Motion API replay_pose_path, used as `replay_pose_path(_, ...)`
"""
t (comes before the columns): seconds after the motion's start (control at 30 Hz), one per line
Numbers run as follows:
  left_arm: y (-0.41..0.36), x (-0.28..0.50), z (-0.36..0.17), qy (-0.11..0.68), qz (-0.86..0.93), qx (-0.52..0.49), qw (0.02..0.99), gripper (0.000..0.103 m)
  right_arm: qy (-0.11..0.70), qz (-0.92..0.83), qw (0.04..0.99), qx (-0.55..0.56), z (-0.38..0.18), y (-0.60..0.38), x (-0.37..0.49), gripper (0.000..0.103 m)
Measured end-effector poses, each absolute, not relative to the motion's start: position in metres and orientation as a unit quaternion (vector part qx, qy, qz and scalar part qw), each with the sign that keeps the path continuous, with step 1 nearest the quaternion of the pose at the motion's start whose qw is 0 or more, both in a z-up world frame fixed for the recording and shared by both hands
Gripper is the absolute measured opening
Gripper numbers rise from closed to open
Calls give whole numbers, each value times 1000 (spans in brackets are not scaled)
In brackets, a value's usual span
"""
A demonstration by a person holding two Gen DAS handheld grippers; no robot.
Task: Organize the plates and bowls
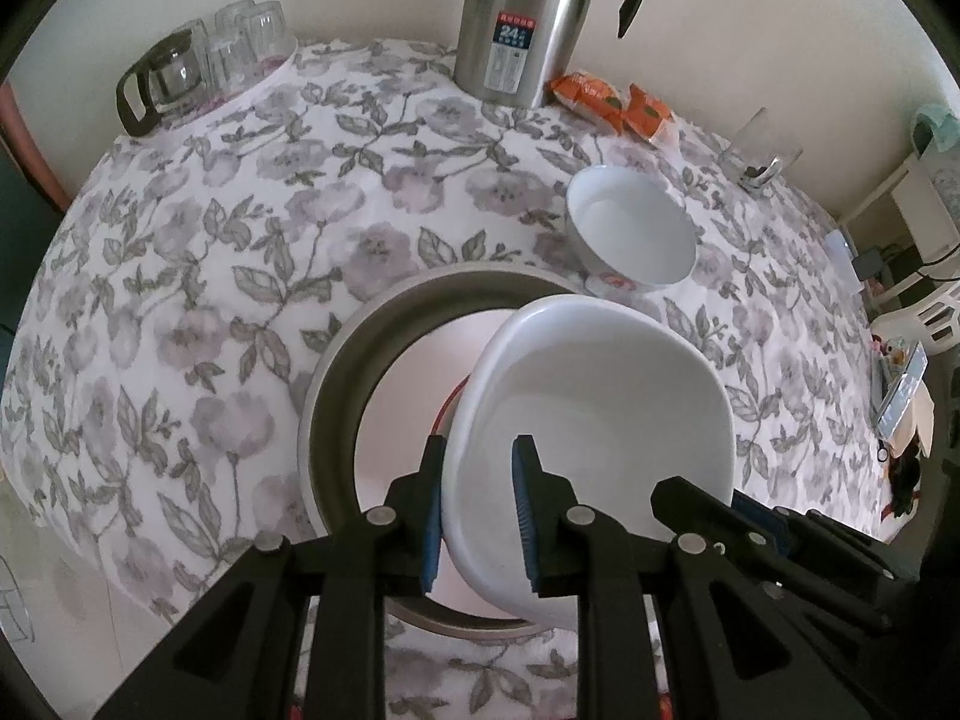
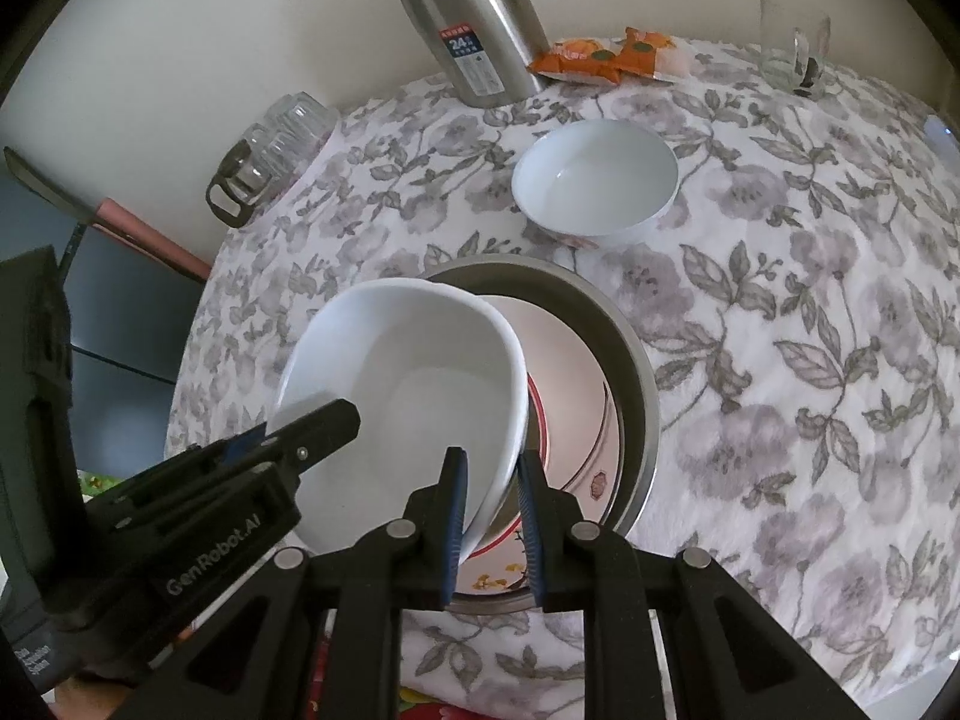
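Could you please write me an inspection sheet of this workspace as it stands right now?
Surface: table under a grey floral cloth.
Job's things: white bowl held tilted over a metal basin with a decorated plate inside; second white bowl sits apart on the cloth.
Clutter: steel thermos, glass pot with upturned glasses, orange snack packets, drinking glass.
Grippers: left gripper and right gripper each have jaws clamped on opposite rims of the held bowl.
Cables: nothing clearly seen.
Surroundings: pale wall; cluttered floor to the right.
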State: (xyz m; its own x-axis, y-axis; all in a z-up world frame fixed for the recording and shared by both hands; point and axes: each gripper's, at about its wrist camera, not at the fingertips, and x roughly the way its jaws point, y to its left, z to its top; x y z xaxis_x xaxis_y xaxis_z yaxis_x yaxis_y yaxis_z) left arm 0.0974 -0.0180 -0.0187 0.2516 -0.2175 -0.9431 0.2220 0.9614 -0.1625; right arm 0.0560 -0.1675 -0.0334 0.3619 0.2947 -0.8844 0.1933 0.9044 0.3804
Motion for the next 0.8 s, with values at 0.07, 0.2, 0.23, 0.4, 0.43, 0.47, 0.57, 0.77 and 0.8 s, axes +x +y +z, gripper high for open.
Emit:
replay_pose_path(0.07, -18, 97, -21, 599, -138, 4, 789, 20, 568, 31, 794, 214, -35, -166, 57, 19)
replay_pose_path(0.2, -18, 98, -26, 606, -135, 5, 784, 21, 572, 30, 793, 208, -38, -165, 58, 19)
replay_pose_path(0.23, -18, 98, -27, 608, -135, 4, 782, 21, 573, 30, 792, 208, -38, -165, 58, 19)
replay_pose_path(0.4, -17, 99, -32, 615, -133, 4, 777, 21, 576, 30, 790, 206, -41, -164, 59, 19)
replay_pose_path(0.43, -17, 99, -33, 616, -132, 5, 776, 21, 576, 30, 791, 205, -41, -164, 59, 19)
replay_pose_path(0.47, -18, 99, -34, 618, -132, 6, 775, 22, 576, 30, 791, 204, -41, -164, 60, 19)
replay_pose_path(0.57, -17, 100, -36, 621, -131, 6, 773, 22, 577, 30, 791, 203, -43, -164, 60, 19)
replay_pose_path(0.77, -16, 101, -38, 623, -129, 6, 772, 25, 580, 32, 790, 197, -44, -161, 62, 19)
replay_pose_path(0.8, -16, 101, -39, 623, -129, 6, 772, 25, 580, 32, 790, 197, -45, -160, 62, 19)
